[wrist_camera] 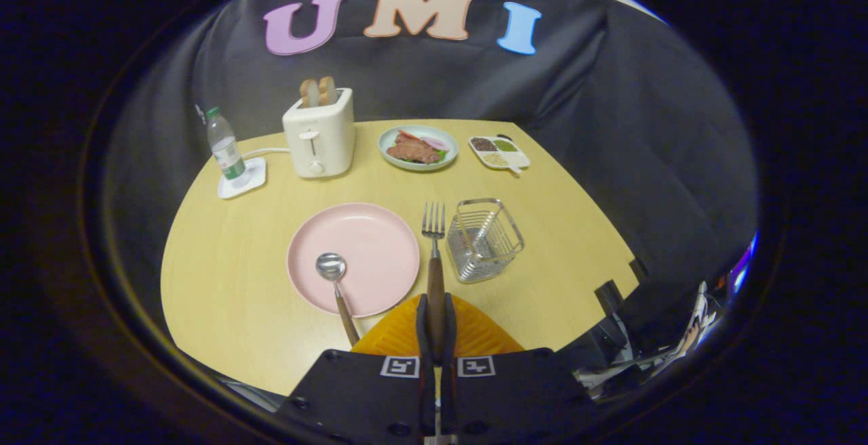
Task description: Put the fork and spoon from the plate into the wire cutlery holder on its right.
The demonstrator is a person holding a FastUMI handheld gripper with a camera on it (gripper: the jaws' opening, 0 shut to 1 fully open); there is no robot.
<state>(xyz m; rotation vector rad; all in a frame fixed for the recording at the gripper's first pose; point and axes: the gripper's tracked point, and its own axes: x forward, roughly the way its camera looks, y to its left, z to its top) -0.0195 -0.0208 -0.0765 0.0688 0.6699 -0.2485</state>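
The tool (435, 326) is closed on the fork (434, 255), both fingers pressed against its wooden handle. The fork points straight ahead of the fingers, metal tines foremost, held above the worktop (224, 282) in the gap between the plate (352, 255) and the wire holder (485, 238). Its tines reach level with the holder's near rim, just to that rim's left.

The fork has a brown wooden handle and a silver four-tined head.

The spoon (336, 285) lies to the left of the fingers, its silver bowl on the pink plate and its wooden handle running back over the plate's near edge. The wire holder stands upright on the worktop, ahead and to the right of the fingers. An orange ribbed mat (475, 333) lies under the fingers.
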